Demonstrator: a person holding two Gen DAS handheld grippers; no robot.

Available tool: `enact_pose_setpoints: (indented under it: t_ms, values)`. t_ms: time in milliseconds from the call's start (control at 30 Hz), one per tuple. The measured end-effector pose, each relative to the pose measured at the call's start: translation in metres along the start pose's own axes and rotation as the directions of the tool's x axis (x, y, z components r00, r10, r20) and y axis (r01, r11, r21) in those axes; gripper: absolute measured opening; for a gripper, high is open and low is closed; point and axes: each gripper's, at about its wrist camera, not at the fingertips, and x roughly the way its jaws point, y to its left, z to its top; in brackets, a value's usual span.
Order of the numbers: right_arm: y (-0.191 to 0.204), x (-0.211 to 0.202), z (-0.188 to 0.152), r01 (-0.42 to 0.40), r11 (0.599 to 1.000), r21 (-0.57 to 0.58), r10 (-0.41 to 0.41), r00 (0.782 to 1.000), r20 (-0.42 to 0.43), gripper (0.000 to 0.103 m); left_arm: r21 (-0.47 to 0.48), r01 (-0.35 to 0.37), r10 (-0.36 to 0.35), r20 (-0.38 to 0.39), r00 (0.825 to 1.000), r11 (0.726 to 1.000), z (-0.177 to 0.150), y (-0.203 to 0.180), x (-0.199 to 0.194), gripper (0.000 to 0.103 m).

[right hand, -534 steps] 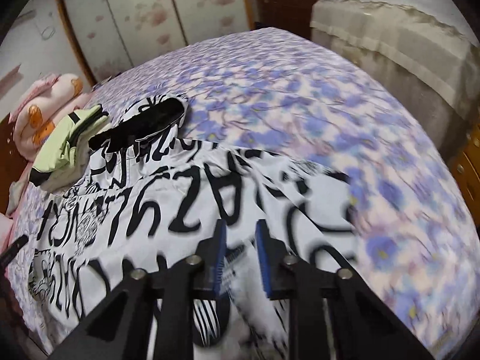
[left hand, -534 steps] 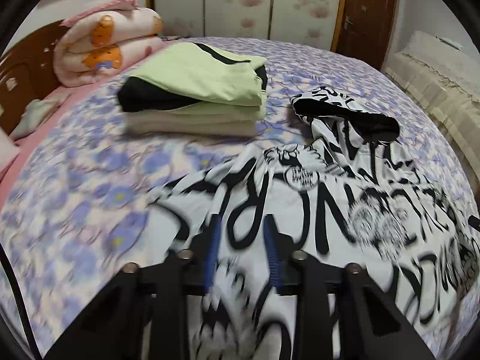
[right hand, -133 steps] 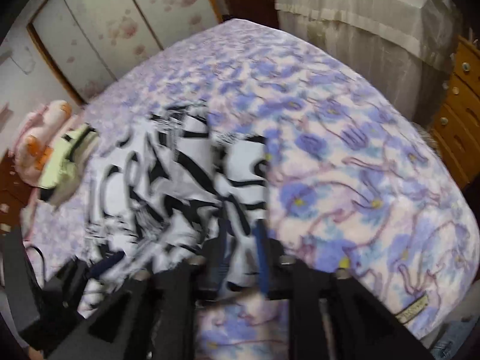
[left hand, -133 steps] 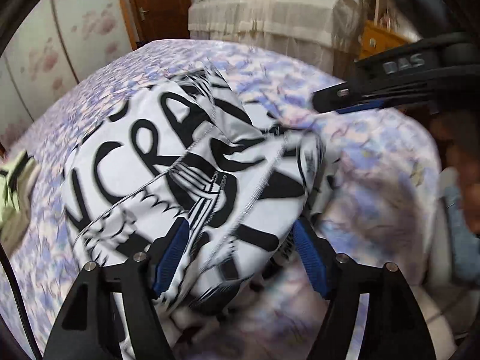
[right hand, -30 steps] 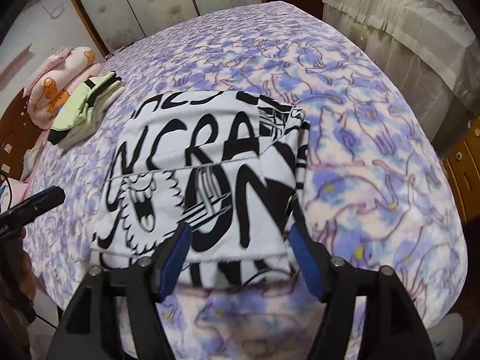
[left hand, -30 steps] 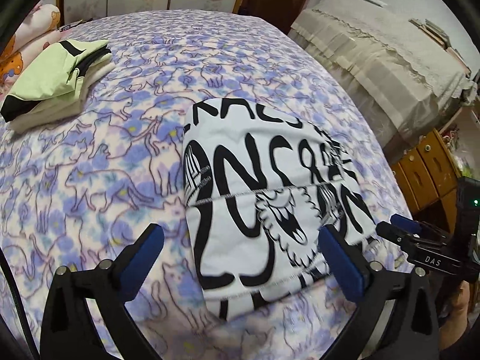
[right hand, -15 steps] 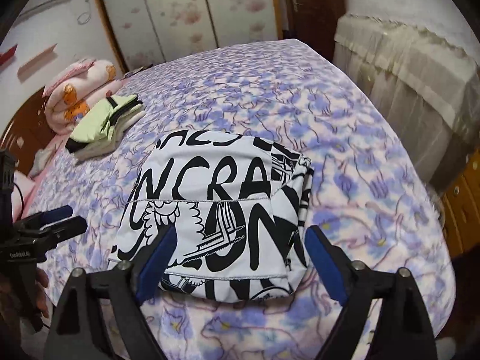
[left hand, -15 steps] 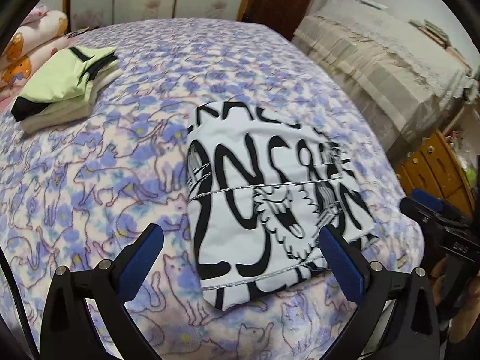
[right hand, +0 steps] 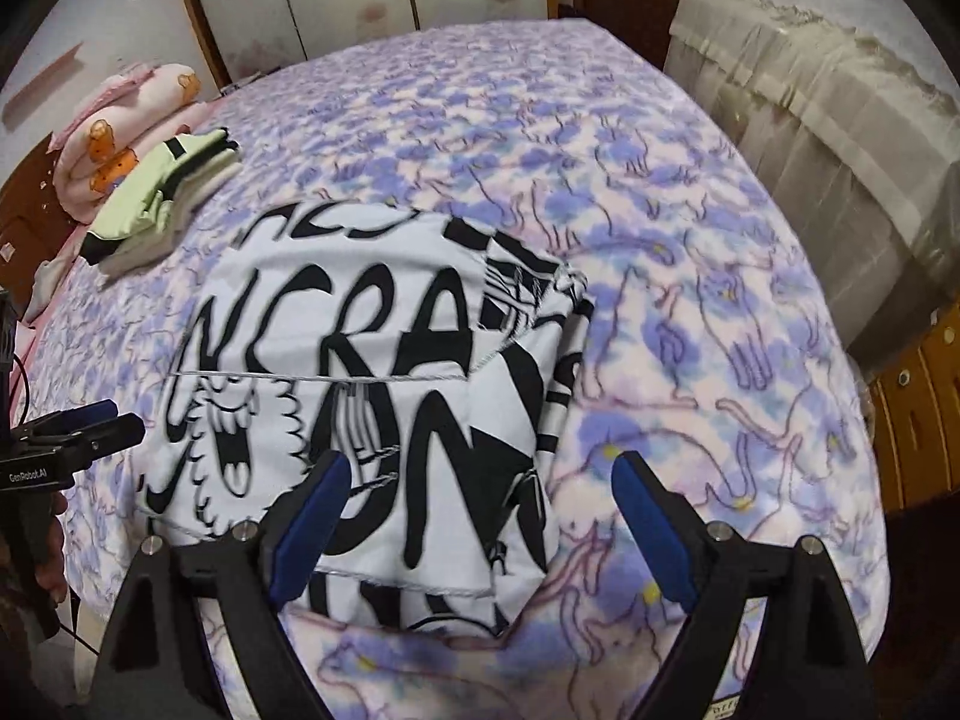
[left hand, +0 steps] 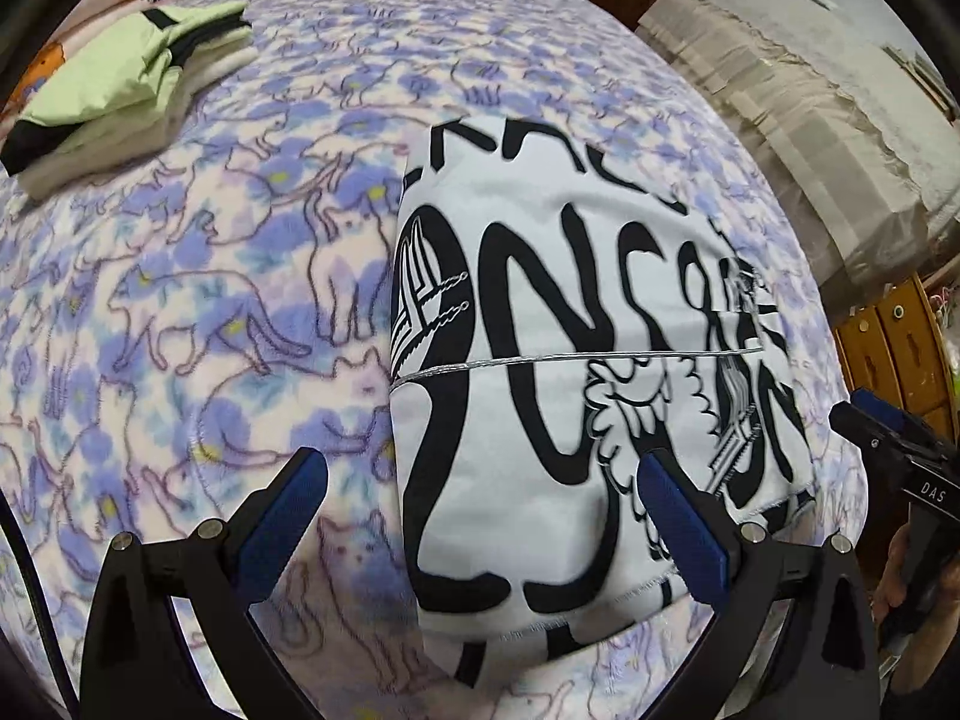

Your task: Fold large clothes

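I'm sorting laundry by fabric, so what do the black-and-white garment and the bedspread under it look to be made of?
Black-and-white garment: looks like a smooth, matte knit such as cotton jersey, thin, with stitched hems and a flat printed pattern; the exact fibre is unclear. Bedspread: seems a soft fleece or plush, since its cat print looks fuzzy and the surface slightly napped.

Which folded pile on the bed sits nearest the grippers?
The black-and-white lettered garment, right ahead of both open grippers; the green-topped stack lies farther back beside the pink quilt.

We read "DAS" on right tool (left hand: 900, 450) | "GenRobot.AI" on left tool (right hand: 78, 426) | "NCRA" on folded garment (right hand: 372, 360)
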Motion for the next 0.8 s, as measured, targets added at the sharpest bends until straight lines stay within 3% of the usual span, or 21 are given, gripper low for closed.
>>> enact_pose_setpoints:
  t_ms: [267,567,800]
  values:
    - [-0.022,0.041,-0.006,-0.107,0.992,0.071,0.114,0.988,-0.105,0.089,-0.072,0.035,-0.041,-0.086,0.995,0.997,0.002,0.017,0.038,0.102]
    - [-0.039,0.069,-0.008,-0.196,0.969,0.149,0.218,0.964,-0.150,0.089,-0.102,0.088,-0.097,-0.089,0.991,0.991,0.007,0.022,0.057,0.103]
    - [-0.050,0.090,-0.010,-0.255,0.941,0.224,0.295,0.941,-0.168,0.089,-0.142,0.160,-0.176,-0.110,0.978,0.977,0.011,0.020,0.076,0.103]
